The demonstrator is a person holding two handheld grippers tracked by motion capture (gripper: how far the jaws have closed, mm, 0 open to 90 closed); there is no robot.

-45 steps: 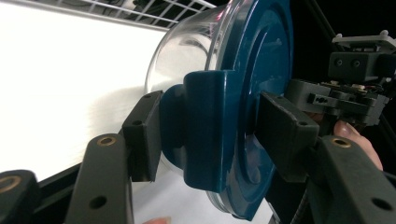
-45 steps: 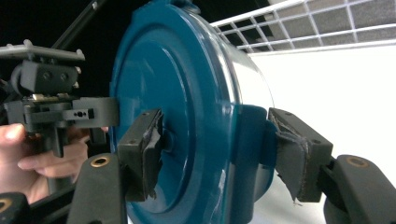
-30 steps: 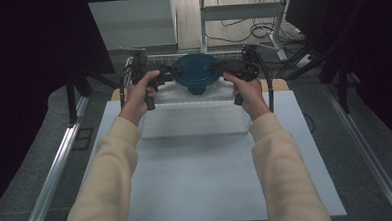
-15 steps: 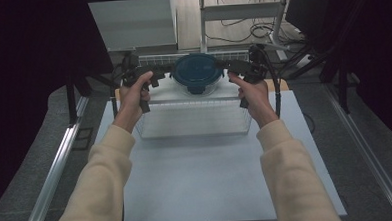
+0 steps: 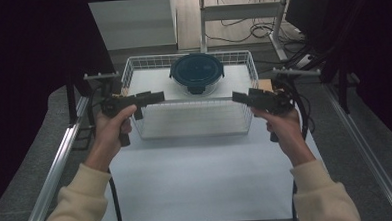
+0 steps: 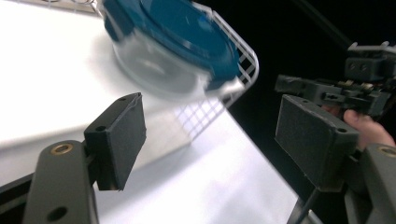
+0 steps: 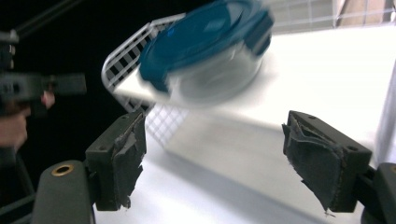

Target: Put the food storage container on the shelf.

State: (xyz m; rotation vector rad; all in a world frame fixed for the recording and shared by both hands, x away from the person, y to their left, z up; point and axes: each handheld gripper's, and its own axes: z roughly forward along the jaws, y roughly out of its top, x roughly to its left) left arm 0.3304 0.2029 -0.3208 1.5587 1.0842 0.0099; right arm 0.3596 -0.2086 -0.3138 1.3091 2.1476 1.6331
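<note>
We see white wire basket (image 5: 192, 121) at 12 o'clock on white table (image 5: 197, 180); round container with blue lid (image 5: 197, 72) sits in basket's far half. In both gripper views container smeared by blur, latches hard to make out; basket cut off by frame edges. Left gripper (image 6: 210, 135) at 9 o'clock of basket, jaws spread wide, holding nothing. Right gripper (image 7: 212, 154) at 3 o'clock, jaws equally wide, nothing between them; its pads (image 7: 314, 161) look torn. Surroundings beyond table mostly dark, unreadable to us.
</note>
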